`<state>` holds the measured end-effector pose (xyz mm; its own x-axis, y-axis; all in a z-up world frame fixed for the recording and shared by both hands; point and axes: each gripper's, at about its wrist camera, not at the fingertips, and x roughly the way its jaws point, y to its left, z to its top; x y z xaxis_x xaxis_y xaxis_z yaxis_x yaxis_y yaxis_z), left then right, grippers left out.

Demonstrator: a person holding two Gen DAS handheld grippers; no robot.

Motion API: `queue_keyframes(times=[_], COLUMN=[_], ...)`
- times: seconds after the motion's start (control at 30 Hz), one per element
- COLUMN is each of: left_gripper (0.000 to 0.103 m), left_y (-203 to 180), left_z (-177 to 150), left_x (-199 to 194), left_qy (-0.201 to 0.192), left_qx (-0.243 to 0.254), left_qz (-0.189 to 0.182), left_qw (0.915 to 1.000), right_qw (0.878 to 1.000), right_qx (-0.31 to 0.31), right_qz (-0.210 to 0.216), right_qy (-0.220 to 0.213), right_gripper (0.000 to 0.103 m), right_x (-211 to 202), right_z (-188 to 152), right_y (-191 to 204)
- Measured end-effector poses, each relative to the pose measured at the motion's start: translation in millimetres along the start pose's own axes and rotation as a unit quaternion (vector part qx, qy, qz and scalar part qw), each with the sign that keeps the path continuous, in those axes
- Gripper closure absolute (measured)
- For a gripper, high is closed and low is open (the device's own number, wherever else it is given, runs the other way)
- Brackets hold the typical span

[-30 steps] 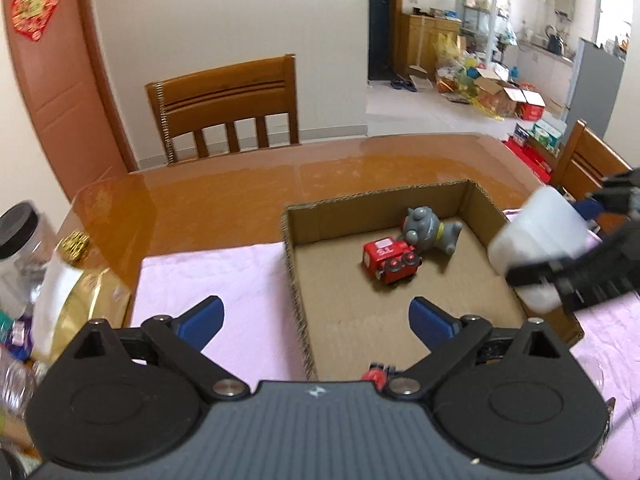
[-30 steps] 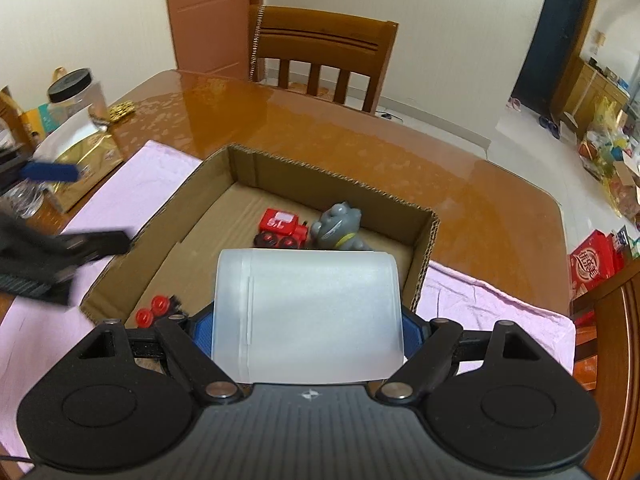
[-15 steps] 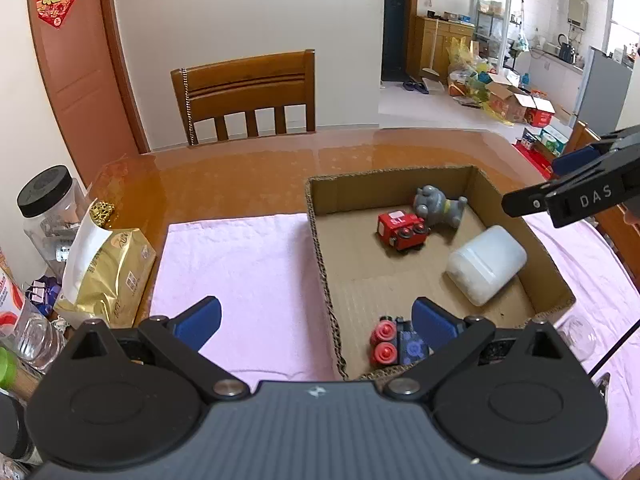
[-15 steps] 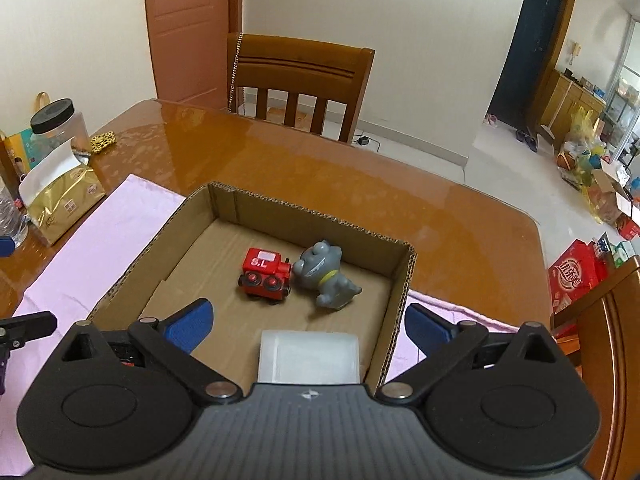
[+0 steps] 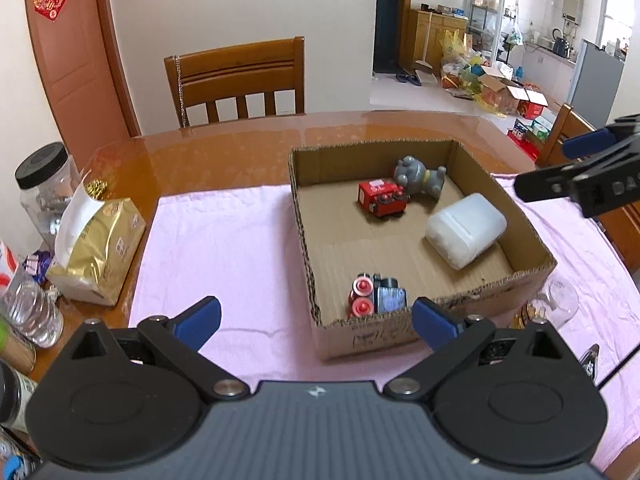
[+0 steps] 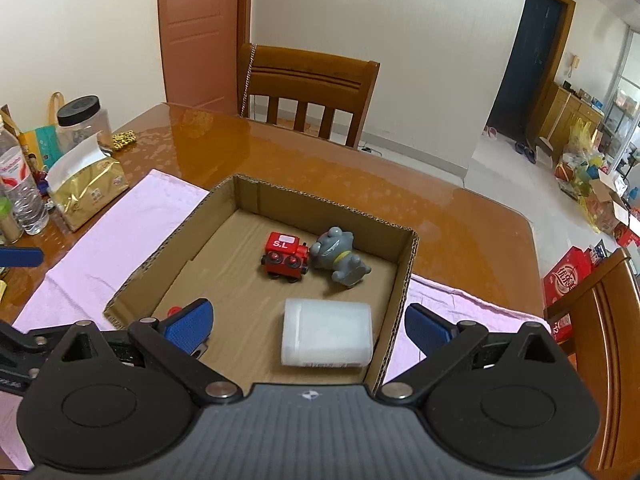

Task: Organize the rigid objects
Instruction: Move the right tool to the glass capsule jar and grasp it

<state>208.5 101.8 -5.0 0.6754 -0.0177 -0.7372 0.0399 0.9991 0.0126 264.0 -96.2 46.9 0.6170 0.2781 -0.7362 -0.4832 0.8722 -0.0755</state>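
Right wrist view showed the tub (image 6: 326,333) lying on its side in the box (image 6: 405,276), just ahead of the right gripper (image 6: 308,326), jaws spread, empty. Looked light, stiff, smooth-walled, likely slippery; best pinched across the flat sides. Hovered above the near wall, tilted down. Left gripper (image 5: 316,318) likewise wide, empty.

I see my left gripper (image 5: 316,318) spread wide and empty, above the pink cloth (image 5: 224,240) at the near edge of the cardboard box (image 5: 532,236). Inside the box, a white plastic tub (image 5: 466,230) lies on its side at the right, a red toy train (image 5: 382,198) touches a grey toy animal (image 5: 420,176) at the far end, and a small toy with red wheels (image 5: 376,294) sits in the near corner. My right gripper (image 5: 580,176) is at the right, fingers apart.
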Motion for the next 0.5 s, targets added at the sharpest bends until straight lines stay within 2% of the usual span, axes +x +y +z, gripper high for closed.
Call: queue_keyframes(times=[0.17,0.33,0.5], left_gripper=[0.002,0.002,0.002], left_y=[0.3,-2.6,-5.9], left_z=[-14.1,-29.5,-43.8], left_x=[-3.7,-10.3,-15.1], left_qy=[0.006,0.006,0.013], left_qx=[-0.007,-0.005,-0.001], left_qz=[0.0,0.001,-0.014], left_qw=[1.0,1.0,0.9998], right_qw=[1.0,1.0,0.999], right_qx=[0.006,0.009,0.029], right_qz=[0.005,-0.006,-0.021], right_qy=[-0.01,-0.014,-0.021], right_gripper=[0.0,0.0,0.0], right_x=[-18.5,-34.7,-49.2], right_z=[-17.5,-39.1,-67.0], right_y=[7.8,18.2,30.3])
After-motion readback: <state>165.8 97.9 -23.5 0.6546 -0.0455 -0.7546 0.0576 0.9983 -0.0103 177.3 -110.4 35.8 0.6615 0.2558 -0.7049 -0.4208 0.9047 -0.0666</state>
